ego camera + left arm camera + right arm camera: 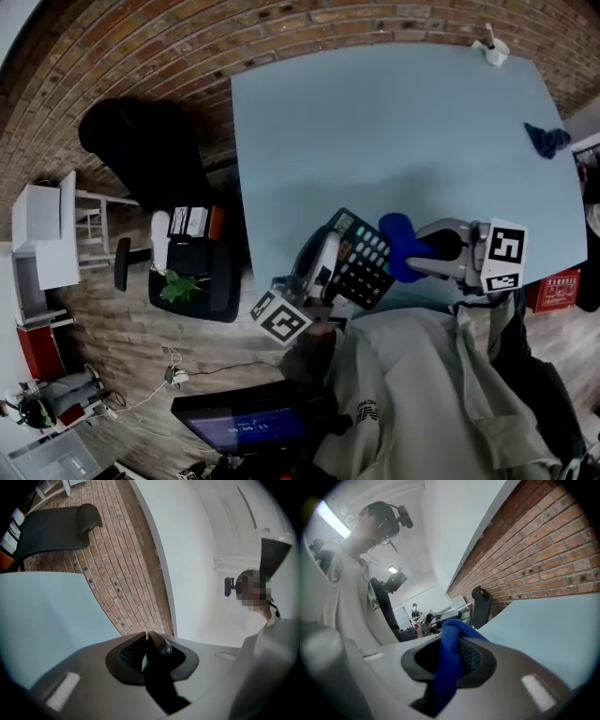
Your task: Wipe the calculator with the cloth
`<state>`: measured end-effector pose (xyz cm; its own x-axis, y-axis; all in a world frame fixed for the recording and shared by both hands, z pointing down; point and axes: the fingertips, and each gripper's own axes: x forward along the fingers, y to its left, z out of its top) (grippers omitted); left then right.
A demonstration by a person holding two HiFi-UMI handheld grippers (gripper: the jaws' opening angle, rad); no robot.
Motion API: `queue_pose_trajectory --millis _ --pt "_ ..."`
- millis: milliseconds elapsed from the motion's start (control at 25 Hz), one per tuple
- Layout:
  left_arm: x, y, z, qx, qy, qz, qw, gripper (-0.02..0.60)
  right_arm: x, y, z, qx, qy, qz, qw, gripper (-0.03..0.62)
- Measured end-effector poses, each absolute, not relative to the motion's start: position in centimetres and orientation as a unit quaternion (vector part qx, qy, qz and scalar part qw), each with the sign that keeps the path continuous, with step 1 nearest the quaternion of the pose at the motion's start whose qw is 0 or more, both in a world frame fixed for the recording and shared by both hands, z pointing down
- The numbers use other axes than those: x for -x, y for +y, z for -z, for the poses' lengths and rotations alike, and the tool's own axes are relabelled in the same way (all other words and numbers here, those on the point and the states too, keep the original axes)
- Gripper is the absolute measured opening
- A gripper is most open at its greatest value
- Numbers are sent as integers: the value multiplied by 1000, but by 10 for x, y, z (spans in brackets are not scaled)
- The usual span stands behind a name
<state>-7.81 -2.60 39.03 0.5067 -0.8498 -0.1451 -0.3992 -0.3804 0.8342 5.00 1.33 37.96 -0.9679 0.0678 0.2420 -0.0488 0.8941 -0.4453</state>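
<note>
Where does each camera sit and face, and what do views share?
Head view: on the head, facing steeply down at table, left claw, right claw, own jacket.
Left gripper view: rides left claw, looks along jaws shut on calculator.
Right gripper view: rides right claw, looks along jaws pinching cloth; own torso shows.
Shared: table, black chair.

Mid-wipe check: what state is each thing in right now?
Left gripper: shut on calculator.
Right gripper: shut on cloth.
Calculator: held, keys up.
Cloth: bunched, against the calculator.
Second cloth: crumpled on table.
Screen: lit.
</note>
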Motion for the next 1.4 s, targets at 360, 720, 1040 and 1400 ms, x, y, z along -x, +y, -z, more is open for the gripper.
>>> queue_pose_trajectory --millis 360,720,1040,1400 --pt "73 -28 -392 -773 -391 301 399 52 -22 -12 -370 -75 -974 -187 108 73" --pt "134 -29 -381 -660 -430 470 398 51 -9 47 -371 -71 -977 -143 142 72" --pt "127 -30 -374 -652 -404 495 409 38 -5 43 -357 -110 -980 -139 87 72" --pt "125 -26 -381 -633 -397 510 426 37 -14 32 -341 -131 -983 -110 67 73"
